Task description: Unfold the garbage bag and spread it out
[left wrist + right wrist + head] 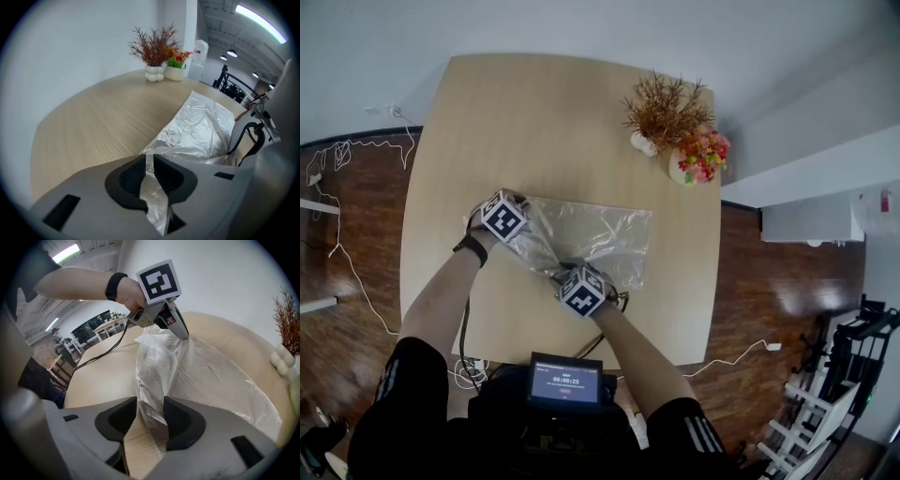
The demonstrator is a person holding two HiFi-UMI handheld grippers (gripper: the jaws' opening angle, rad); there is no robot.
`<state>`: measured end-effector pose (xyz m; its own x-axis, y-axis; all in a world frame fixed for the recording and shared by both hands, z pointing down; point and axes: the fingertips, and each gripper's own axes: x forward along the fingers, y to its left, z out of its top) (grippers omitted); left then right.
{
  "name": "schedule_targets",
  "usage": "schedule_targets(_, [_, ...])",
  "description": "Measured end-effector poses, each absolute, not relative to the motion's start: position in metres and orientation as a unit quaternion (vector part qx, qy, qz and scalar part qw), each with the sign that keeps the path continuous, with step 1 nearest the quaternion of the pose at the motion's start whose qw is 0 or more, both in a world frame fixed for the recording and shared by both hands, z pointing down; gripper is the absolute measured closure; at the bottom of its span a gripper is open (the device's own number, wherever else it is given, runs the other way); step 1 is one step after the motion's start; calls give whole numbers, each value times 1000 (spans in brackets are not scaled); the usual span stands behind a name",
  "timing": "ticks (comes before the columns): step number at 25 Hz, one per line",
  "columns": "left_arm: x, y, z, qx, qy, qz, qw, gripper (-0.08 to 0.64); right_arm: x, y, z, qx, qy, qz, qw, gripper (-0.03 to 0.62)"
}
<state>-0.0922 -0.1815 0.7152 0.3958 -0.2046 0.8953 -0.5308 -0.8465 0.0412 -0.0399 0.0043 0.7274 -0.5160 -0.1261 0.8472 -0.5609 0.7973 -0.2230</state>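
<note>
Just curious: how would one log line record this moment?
left gripper: shut on garbage bag | right gripper: open around it | spread: partial

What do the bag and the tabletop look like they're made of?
The garbage bag looks like thin clear plastic film: glossy and crinkled, and the tabletop shows through it. The table looks like pale wood or wood-look laminate, matte, with fine straight grain lines; I can't tell which.
</note>
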Motion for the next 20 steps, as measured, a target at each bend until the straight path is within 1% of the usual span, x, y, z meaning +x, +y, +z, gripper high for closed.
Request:
schedule_targets(5, [-96, -169, 672, 839, -221, 466, 170, 502, -36, 7, 728, 199, -836, 236, 453, 387])
schedule_targets(8, [-112, -160, 662, 833, -220, 472, 188, 502, -35, 8, 729, 196, -836, 231, 458, 387])
schedule_targets(12, [-149, -152, 687, 799, -228, 520, 197, 502, -36, 8, 727, 192, -835, 227, 462, 387])
schedule_targets(20, [-174, -147, 721, 779, -245, 535, 218, 502, -33, 14, 727, 167, -831, 223, 482, 385])
